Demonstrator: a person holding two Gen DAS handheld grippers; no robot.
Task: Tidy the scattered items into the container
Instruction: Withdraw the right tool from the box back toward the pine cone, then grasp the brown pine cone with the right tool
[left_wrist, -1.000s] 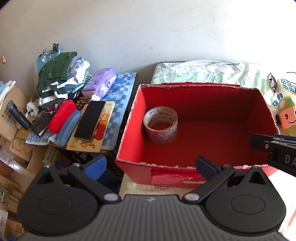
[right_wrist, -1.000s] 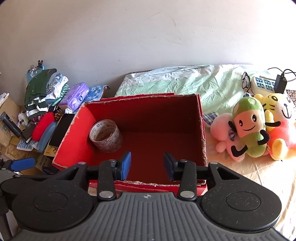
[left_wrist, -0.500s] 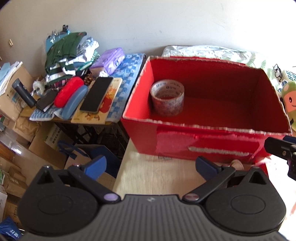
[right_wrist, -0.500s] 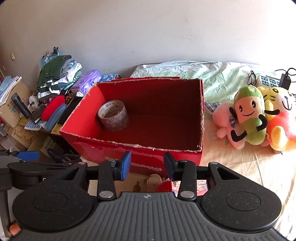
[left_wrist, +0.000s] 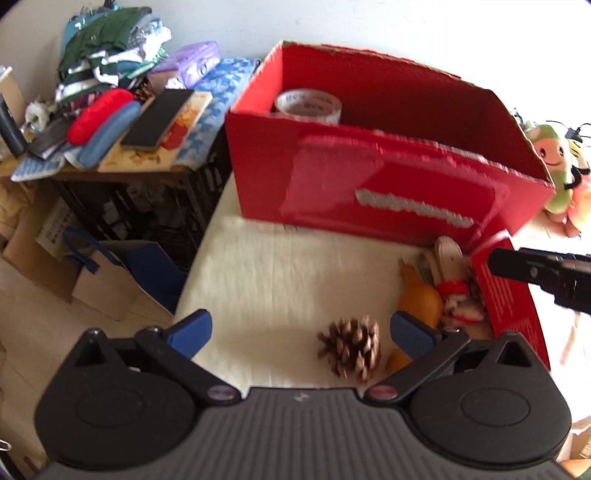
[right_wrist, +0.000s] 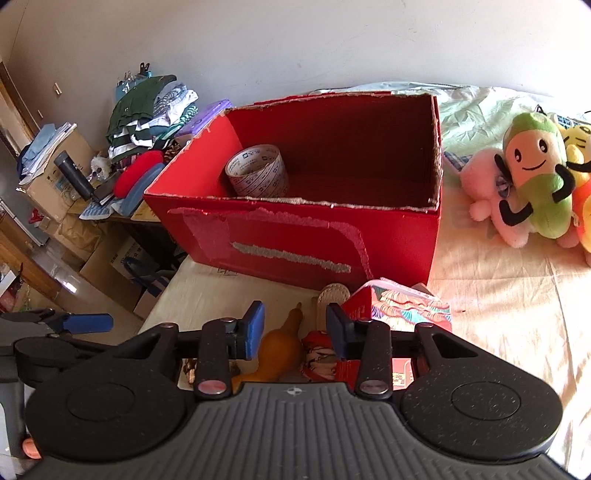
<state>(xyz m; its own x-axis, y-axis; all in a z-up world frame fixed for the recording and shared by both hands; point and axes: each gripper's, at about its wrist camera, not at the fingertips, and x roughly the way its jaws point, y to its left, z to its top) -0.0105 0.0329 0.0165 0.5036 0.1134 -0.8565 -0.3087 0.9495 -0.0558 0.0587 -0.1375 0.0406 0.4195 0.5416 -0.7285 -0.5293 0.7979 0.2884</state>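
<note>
Hovering with fingers spread, empty, the left tool (left_wrist: 301, 334) hangs over a pinecone (left_wrist: 351, 349) on the bed; the right tool (right_wrist: 295, 328), also parted, sits above an orange gourd (right_wrist: 279, 350). Beyond, the red box (right_wrist: 306, 243) holds a tape roll (right_wrist: 258, 171)

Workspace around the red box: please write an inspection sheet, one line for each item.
Surface: cream sheet on a bed, sunlit.
Job's things: red box open, tape roll inside; pine cone, orange gourd, small red box lying in front of it.
Clutter: plush toys to the right; clothes pile and cases on the side table.
Grippers: left gripper jaws wide open, empty; right gripper jaws open, above the gourd.
Cables: black cable far right.
Surroundings: cardboard boxes, pale wall.
</note>
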